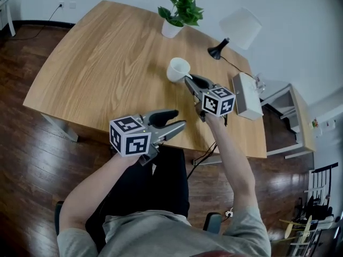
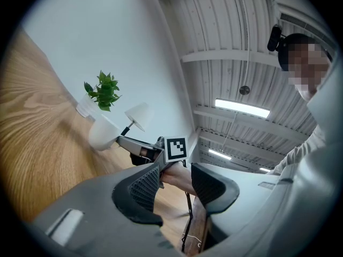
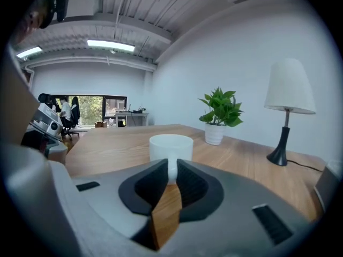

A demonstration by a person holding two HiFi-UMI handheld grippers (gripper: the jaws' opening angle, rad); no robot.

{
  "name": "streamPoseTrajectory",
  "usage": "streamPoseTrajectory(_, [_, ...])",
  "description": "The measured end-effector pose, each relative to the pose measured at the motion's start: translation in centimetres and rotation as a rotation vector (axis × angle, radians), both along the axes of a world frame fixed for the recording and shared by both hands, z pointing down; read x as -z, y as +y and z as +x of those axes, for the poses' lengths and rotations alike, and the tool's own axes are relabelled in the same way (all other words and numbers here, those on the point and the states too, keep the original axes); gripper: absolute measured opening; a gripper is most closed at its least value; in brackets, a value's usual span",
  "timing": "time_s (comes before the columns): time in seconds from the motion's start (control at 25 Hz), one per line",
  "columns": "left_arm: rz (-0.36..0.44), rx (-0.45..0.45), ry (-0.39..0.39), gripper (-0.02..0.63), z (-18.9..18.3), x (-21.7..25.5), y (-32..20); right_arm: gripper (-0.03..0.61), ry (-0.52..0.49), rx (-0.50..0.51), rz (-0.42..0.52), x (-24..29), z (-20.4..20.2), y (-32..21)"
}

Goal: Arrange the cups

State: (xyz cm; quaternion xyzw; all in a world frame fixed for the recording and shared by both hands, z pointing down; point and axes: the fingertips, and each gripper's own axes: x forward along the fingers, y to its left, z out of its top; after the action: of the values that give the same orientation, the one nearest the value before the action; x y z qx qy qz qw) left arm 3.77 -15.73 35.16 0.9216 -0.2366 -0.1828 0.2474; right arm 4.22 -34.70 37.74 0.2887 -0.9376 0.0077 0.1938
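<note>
Over wooden table point(image 1: 107, 63), pinches upright white cup point(image 1: 178, 68) by its handle in right gripper point(image 1: 188, 79), jaws nearly together, right of centre. Holds left gripper point(image 1: 179, 118) wide apart at near edge. Beyond, white pot point(image 1: 170, 30) with green plant point(image 1: 183, 7).

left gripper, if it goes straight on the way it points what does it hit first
Probably the person's right hand: in the left gripper view it shows right between the open jaws of the left gripper. Depth is hard to judge, so this is a best guess.
</note>
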Motion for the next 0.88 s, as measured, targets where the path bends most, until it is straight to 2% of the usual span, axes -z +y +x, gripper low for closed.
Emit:
streamPoseTrajectory(0.36, [-0.007,0.006,0.004,0.181,-0.5,0.0,-0.1,0.064,-0.094,-0.141,0.040,4.3,10.2,0.1])
streamPoseTrajectory(0.68, [-0.014,0.013,0.000,0.182,-0.2,0.3,-0.2,0.064,-0.124,-0.399,0.115,10.0,26.3,-2.2])
streamPoseTrajectory(0.88, [-0.012,0.012,-0.003,0.181,0.0,0.2,-0.3,0.064,-0.098,-0.555,0.126,10.6,35.2,-2.5])
